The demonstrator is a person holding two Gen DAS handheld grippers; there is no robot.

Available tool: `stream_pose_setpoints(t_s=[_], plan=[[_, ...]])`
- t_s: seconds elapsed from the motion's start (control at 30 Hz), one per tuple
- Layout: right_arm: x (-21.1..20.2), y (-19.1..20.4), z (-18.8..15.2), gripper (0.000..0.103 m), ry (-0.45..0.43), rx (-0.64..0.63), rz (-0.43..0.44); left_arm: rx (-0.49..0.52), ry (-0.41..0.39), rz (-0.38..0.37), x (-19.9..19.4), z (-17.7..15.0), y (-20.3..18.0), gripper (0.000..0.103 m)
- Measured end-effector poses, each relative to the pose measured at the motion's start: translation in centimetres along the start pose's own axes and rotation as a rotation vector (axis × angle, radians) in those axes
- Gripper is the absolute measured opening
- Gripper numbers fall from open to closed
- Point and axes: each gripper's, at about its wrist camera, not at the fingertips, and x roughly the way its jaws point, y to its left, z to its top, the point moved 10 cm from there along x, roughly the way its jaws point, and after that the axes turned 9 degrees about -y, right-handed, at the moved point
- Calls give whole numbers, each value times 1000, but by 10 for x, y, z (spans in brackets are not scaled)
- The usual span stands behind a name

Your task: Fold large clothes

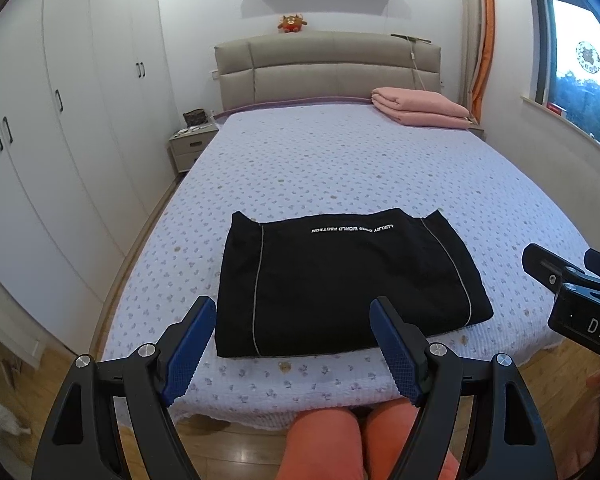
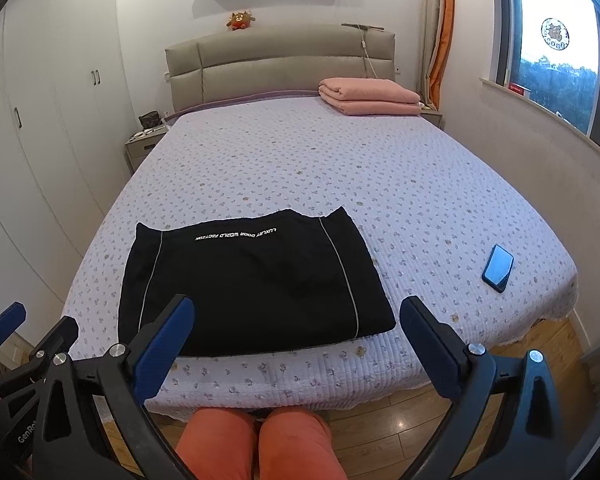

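On the left, the left gripper (image 1: 290,344) hangs above the near edge of the bed (image 1: 340,160), the big one with the pale purple quilt covered in little flowers. Its two blue pads are wide apart and nothing is between them. In front of it lies the black folded garment with thin grey stripes and small white letters (image 1: 340,276). It sits flat near the near edge of the bed, a bit toward the near left corner, and it already looks like a neat rectangle. To the right, the right gripper (image 2: 296,344) is wide too and holds nothing, and it hangs over the near right part of the garment. It looks like the folding is almost done or done. If one more fold is wanted, a good way would be to bring both grippers down to the two near corners of the garment together, pinch only the top layers, and lift them at the same height so the cloth does not twist. Then lay the near side over the far side and line up the edges. Farther right, a dark blue flat phone (image 2: 498,268) lies near the right edge of the bed, well apart from the garment, so keep the cloth from sweeping over it. A pink folded blanket (image 2: 370,96) rests at the far right corner, out of the way.
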Motion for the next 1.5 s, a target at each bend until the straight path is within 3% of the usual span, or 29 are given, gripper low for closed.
stream_pose_setpoints(t_s=[1.4, 1.5], plan=[[-10, 11, 1, 103, -6, -41, 25, -16, -30, 8, -16, 3, -6, 80], [-11, 13, 1, 103, -8, -45, 27, -5, -59, 20, -19, 5, -6, 80]])
